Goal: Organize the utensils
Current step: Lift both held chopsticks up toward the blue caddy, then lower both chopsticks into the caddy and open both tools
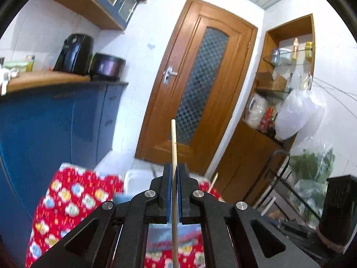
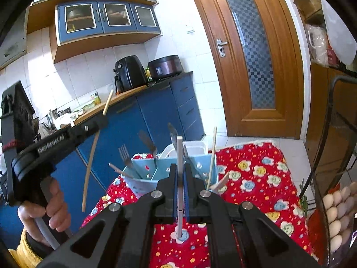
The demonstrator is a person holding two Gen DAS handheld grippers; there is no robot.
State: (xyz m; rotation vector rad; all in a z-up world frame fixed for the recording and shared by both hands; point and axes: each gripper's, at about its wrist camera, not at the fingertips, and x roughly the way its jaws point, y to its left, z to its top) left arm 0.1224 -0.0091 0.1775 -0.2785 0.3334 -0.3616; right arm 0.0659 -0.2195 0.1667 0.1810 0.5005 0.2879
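While the left gripper (image 1: 174, 174) is clamping a wooden chopstick (image 1: 174, 147), the right gripper (image 2: 179, 174) is pinching a grey chopstick (image 2: 179, 154) before the blue utensil caddy (image 2: 162, 172).

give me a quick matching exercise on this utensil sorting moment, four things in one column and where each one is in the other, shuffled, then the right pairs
Things
1. wooden chopstick
2. grey-white stick
3. fork
4. white basket

Places
A. standing in the light blue caddy
B. clamped in the left gripper
C. on the red cloth behind the caddy
D. clamped in the right gripper

Pairs: 1-B, 2-D, 3-A, 4-C
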